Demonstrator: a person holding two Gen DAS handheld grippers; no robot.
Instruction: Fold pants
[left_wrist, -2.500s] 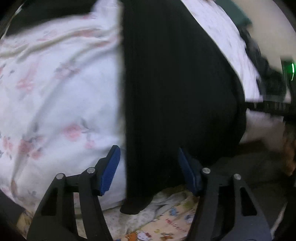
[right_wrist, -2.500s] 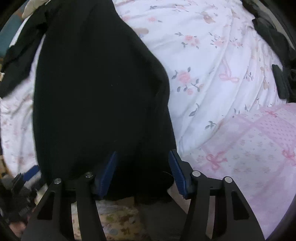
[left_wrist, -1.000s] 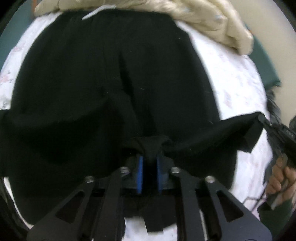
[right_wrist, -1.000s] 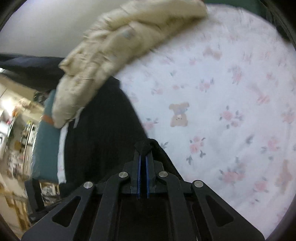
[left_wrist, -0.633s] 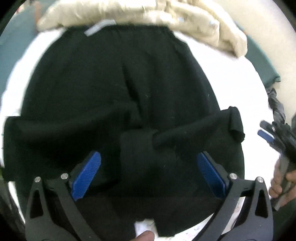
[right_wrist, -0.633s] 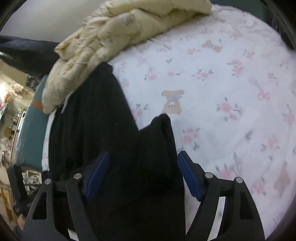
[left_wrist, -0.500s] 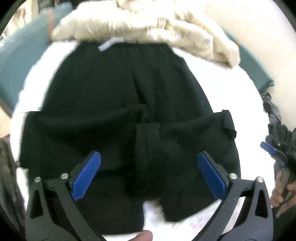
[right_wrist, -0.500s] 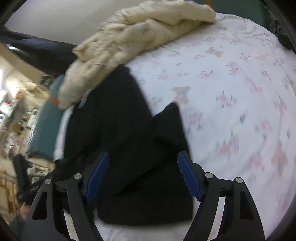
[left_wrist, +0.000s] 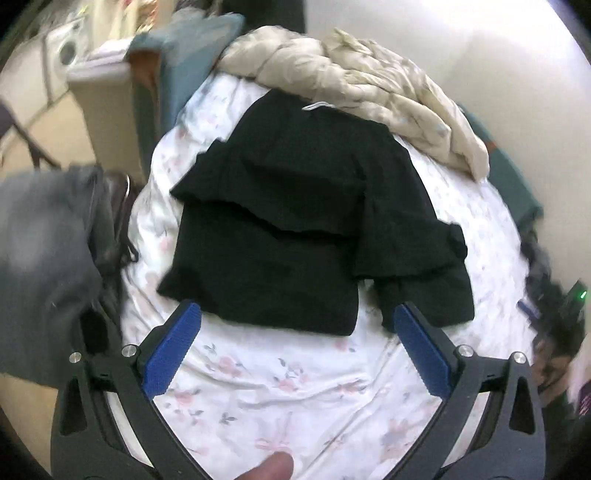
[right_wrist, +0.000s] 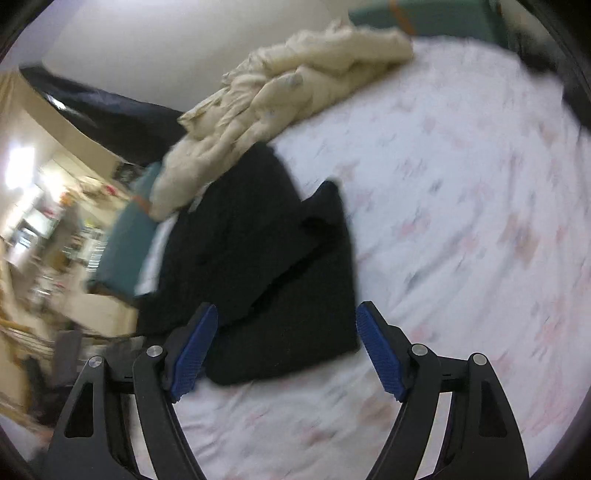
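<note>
Nearest in the left wrist view, the left gripper (left_wrist: 295, 339) stands with its blue pads (left_wrist: 171, 347) spread wide and nothing between them, only the floral bedsheet (left_wrist: 280, 384) below; a fingertip (left_wrist: 273, 467) shows at the bottom edge of that view alone; just beyond the pads lie the black pants (left_wrist: 295, 229), folded over on themselves into a roughly square stack on the sheet, the upper layer's edge running across the middle and one corner curling up at the right; a white label (left_wrist: 317, 106) shows at the far waistband, which touches the cream quilt (left_wrist: 362, 85) bunched at the far end of the bed; this view alone shows a grey blurred mass (left_wrist: 40, 258) at the left, a beige bin (left_wrist: 103, 96) beside the bed, and, at the right edge, a dark blurred device with a green light (left_wrist: 583, 294). In the right wrist view, the right gripper (right_wrist: 286, 347) has its jaws well apart and empty, the pads (right_wrist: 378, 354) hanging over the near edge of the pants (right_wrist: 266, 266) without touching them; from this side the stack is seen edge-on along its right flank, one folded corner standing up; beyond it the quilt (right_wrist: 295, 92) lies against the wall; only this view shows the wide stretch of bare sheet (right_wrist: 461, 221) to the right, though blurred, and a lit, cluttered room (right_wrist: 44, 229) far off at the left.
</note>
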